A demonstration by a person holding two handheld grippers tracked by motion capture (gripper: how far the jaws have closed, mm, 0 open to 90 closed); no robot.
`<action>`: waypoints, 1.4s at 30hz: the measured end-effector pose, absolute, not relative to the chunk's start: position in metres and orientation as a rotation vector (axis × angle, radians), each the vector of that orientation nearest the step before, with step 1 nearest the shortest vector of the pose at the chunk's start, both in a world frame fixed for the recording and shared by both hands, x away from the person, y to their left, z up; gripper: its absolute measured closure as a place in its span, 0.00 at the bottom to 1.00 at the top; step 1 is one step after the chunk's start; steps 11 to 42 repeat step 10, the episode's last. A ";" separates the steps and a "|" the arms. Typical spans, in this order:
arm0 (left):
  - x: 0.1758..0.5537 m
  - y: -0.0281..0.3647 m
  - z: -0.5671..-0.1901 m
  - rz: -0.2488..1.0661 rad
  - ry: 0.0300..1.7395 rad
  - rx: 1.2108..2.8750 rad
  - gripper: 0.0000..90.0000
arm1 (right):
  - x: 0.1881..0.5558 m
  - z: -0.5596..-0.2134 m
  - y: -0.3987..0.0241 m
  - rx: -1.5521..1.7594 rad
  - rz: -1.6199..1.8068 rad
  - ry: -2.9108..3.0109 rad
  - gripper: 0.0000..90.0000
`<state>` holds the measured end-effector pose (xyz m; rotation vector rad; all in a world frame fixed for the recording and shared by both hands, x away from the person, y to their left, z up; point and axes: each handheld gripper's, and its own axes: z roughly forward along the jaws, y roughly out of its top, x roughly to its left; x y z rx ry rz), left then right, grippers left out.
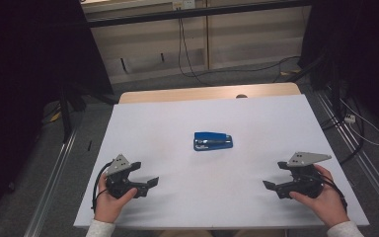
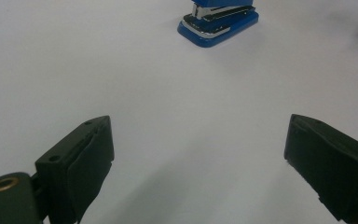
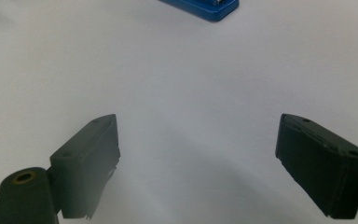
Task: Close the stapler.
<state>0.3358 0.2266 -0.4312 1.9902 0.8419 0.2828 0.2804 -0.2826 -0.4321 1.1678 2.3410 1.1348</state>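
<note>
Stapler [image 1: 212, 140] sits mid-tabletop [image 1: 177, 118], well apart from your left gripper [image 1: 145, 183] and right gripper [image 1: 271, 186], both spread wide and empty; its smooth body could slide if you pinch off-center.

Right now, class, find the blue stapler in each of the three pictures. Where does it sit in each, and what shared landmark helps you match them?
High view: the stapler lies near the middle of the white table, between and beyond both grippers.
Left gripper view: top edge, right of centre, partly cut off.
Right gripper view: top edge, just right of centre, mostly cut off.
Shared landmark: the white table surface under it.
</note>
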 end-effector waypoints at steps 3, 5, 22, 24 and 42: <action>0.335 0.228 -0.432 0.281 0.847 1.990 0.09 | 0.281 -0.432 -0.282 1.162 1.135 2.346 0.15; 0.336 0.228 -0.433 0.280 0.848 1.983 0.09 | 0.281 -0.432 -0.281 1.161 1.135 2.345 0.15; 0.337 0.228 -0.434 0.279 0.849 1.983 0.09 | 0.282 -0.433 -0.280 1.155 1.131 2.354 0.15; 0.337 0.228 -0.434 0.279 0.849 1.983 0.09 | 0.282 -0.433 -0.280 1.155 1.131 2.354 0.15; 0.337 0.228 -0.434 0.279 0.849 1.983 0.09 | 0.282 -0.433 -0.280 1.155 1.131 2.354 0.15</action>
